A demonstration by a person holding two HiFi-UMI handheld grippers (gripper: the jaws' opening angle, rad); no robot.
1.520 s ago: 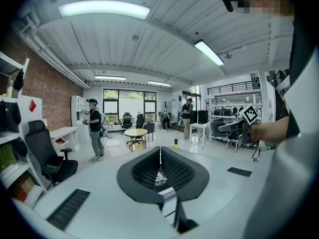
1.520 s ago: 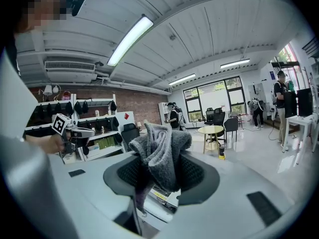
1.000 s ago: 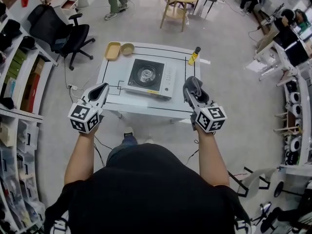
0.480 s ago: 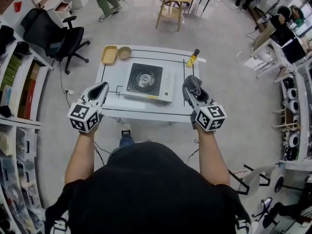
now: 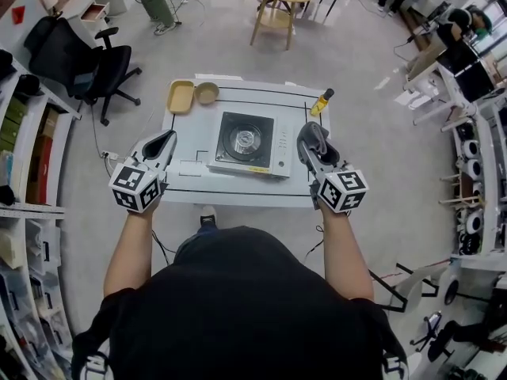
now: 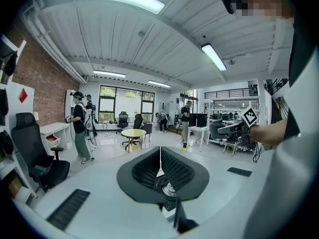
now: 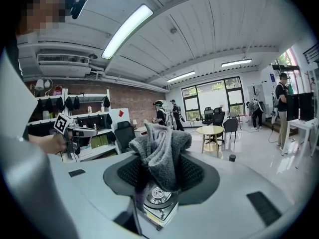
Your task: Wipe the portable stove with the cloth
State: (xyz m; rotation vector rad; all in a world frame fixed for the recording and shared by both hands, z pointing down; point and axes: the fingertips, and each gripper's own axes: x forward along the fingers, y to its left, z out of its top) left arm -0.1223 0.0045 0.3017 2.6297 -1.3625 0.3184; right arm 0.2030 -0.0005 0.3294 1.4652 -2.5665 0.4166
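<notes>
The portable stove [image 5: 248, 143] sits in the middle of a small white table [image 5: 184, 182], its black top and round burner facing up. A little of the stove [image 7: 158, 202] also shows below the jaws in the right gripper view. My right gripper [image 5: 310, 138] hovers just right of the stove, shut on a grey cloth [image 5: 316, 137] bunched between its jaws; the same cloth [image 7: 159, 151] fills the right gripper view. My left gripper [image 5: 162, 142] hangs over the table's left edge, jaws closed together with nothing in them.
A yellow tray [image 5: 181, 96] and a small bowl [image 5: 207, 93] stand at the table's far left corner, a yellow bottle [image 5: 320, 101] at its far right. An office chair [image 5: 89, 62] is at the left, a round wooden table [image 5: 276, 0] beyond. People stand in the background.
The table and stove have shifted slightly down and right in the head view as the head moved. Both grippers keep nearly the same pose, the cloth still held in the right.
</notes>
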